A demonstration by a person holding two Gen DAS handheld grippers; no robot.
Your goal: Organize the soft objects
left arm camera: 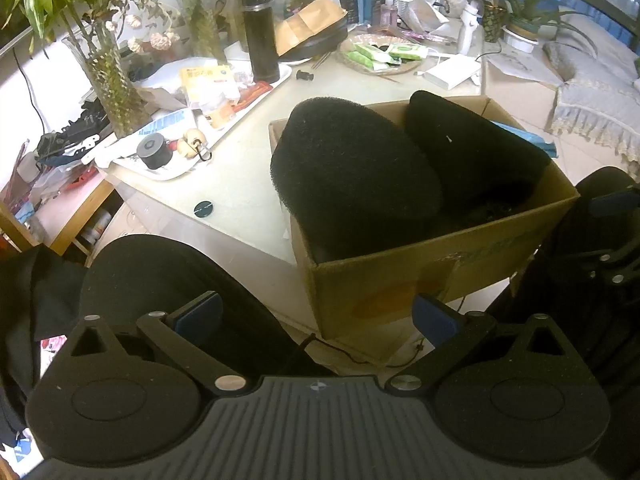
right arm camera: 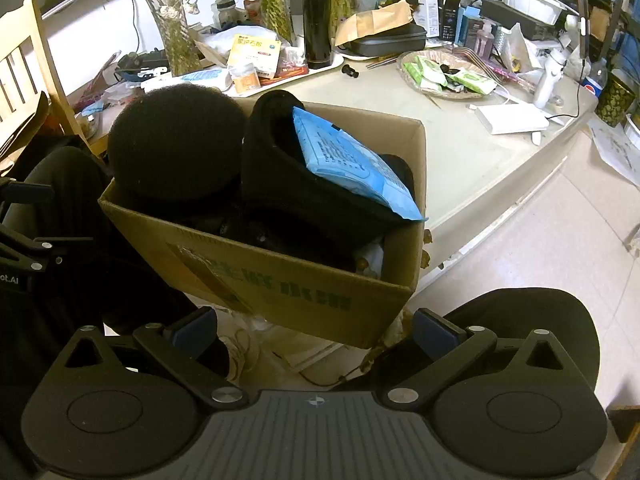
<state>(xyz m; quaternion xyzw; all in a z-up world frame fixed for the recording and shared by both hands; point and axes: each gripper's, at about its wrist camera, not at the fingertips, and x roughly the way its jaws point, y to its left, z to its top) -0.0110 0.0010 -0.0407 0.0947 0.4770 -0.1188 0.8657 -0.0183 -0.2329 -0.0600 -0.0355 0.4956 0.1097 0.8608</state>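
Observation:
A cardboard box (left arm camera: 440, 272) (right arm camera: 280, 280) stands at the near edge of a pale table. In it sit a black coarse foam pad (left arm camera: 352, 168) (right arm camera: 176, 140), a second black foam piece (left arm camera: 472, 148) (right arm camera: 288, 184), and a blue soft packet (right arm camera: 352, 164) leaning on the second piece. My left gripper (left arm camera: 318, 318) is open and empty, just in front of the box's near left corner. My right gripper (right arm camera: 314, 328) is open and empty, just below the box's near side. The right gripper also shows at the right edge of the left wrist view (left arm camera: 612, 208).
The table (left arm camera: 248, 168) (right arm camera: 480, 168) is cluttered at the back: a white tray (left arm camera: 168, 172), a black flask (left arm camera: 260, 36) (right arm camera: 317, 20), glass vases with plants (left arm camera: 112, 80), a wicker plate with green packets (right arm camera: 444, 74), a white box (right arm camera: 512, 118). A wooden chair (right arm camera: 24, 72) stands left. A tiled floor lies right.

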